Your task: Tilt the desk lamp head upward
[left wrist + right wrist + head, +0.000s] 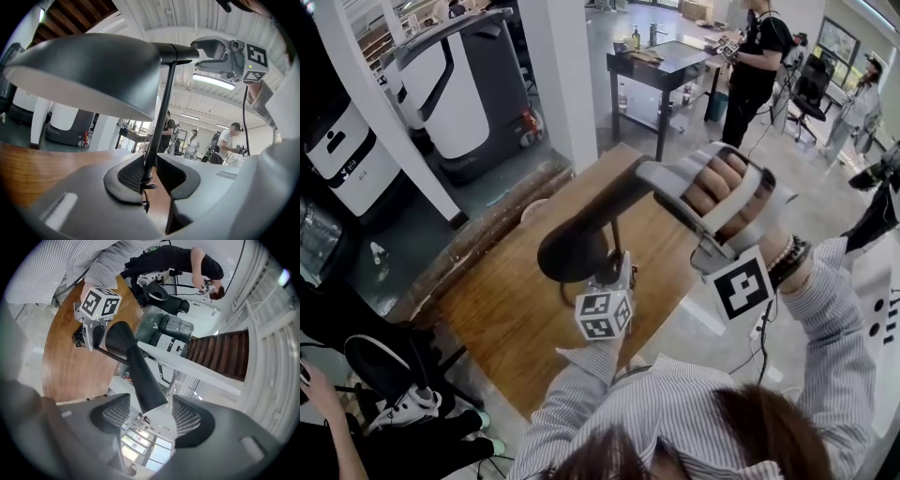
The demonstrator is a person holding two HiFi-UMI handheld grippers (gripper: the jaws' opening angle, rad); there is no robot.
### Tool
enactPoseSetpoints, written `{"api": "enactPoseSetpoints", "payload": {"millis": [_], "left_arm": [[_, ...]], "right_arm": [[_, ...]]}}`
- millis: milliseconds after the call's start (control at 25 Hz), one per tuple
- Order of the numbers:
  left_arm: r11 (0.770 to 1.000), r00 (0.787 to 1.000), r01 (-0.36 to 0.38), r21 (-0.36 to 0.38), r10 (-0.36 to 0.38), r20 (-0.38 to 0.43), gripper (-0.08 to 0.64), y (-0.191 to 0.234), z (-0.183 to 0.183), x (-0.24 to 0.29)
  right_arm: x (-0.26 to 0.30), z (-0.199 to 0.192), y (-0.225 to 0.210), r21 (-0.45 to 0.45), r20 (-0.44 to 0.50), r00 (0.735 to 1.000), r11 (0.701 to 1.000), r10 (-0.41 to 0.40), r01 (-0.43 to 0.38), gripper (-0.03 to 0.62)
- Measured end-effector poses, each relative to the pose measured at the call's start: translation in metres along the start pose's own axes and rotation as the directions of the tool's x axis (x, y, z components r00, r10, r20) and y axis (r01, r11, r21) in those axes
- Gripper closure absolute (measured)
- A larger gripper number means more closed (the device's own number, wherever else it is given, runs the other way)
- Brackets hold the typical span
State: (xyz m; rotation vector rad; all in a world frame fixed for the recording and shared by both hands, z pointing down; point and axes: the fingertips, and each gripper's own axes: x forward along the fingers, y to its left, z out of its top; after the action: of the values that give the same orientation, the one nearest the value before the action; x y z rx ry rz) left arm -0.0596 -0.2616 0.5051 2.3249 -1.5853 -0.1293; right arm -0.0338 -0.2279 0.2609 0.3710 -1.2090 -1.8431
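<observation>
The brown wooden table [511, 309] is cut off at its near edge by the person's sleeve [609, 398]. The black desk lamp [581, 239] stands over it, with its base hidden. The right gripper [145, 411] holds its jaws wide apart around the lamp's narrow back end [143, 385], not touching it. The left gripper [151, 176] pinches the thin stem [161, 108].

The lamp head [89, 61] is matt black outside and smooth off-white inside; its stem [161, 112] is dark and smooth. The surface [506, 319] is wood with visible grain. The left gripper [150, 161] is matt grey plastic, its fingers [93, 187] faced with ribbed black pads [129, 174].
</observation>
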Motion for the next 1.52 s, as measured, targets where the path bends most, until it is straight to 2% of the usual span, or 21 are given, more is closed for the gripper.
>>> {"api": "enactPoseSetpoints", "payload": {"millis": [240, 440, 720, 960, 1120, 1240, 1520], "left_arm": [[1.000, 1.000, -0.007, 0.003, 0.007, -0.001, 0.480, 0.000, -0.001, -0.001], [1.000, 1.000, -0.002, 0.004, 0.002, -0.001, 0.480, 0.000, 0.000, -0.002], [1.000, 1.000, 0.000, 0.002, 0.000, 0.001, 0.480, 0.002, -0.002, 0.000], [1.000, 1.000, -0.002, 0.018, 0.002, 0.000, 0.480, 0.002, -0.002, 0.000], [1.000, 1.000, 0.004, 0.020, -0.004, -0.004, 0.488, 0.002, -0.001, -0.002], [1.000, 1.000, 0.007, 0.022, -0.007, -0.005, 0.489, 0.002, -0.001, -0.002], [1.000, 1.000, 0.012, 0.027, -0.012, -0.009, 0.495, -0.001, -0.002, -0.003]], "right_arm": [[0.017, 0.000, 0.001, -0.045, 0.012, 1.000, 0.999, 0.021, -0.020, 0.322], [0.017, 0.004, -0.003, 0.016, 0.074, 0.997, 1.000, 0.025, -0.026, 0.337], [0.020, 0.005, -0.001, 0.021, 0.068, 0.997, 0.999, 0.025, -0.027, 0.339], [0.019, 0.004, -0.001, 0.073, 0.044, 0.999, 0.997, -0.010, 0.007, 0.339], [0.016, 0.004, -0.008, 0.113, 0.033, 0.997, 0.991, -0.072, 0.068, 0.339], [0.017, 0.001, 0.001, 0.150, -0.001, 0.997, 0.986, -0.074, 0.073, 0.339], [0.013, -0.003, 0.007, 0.256, -0.060, 0.990, 0.957, -0.125, 0.136, 0.339]]}}
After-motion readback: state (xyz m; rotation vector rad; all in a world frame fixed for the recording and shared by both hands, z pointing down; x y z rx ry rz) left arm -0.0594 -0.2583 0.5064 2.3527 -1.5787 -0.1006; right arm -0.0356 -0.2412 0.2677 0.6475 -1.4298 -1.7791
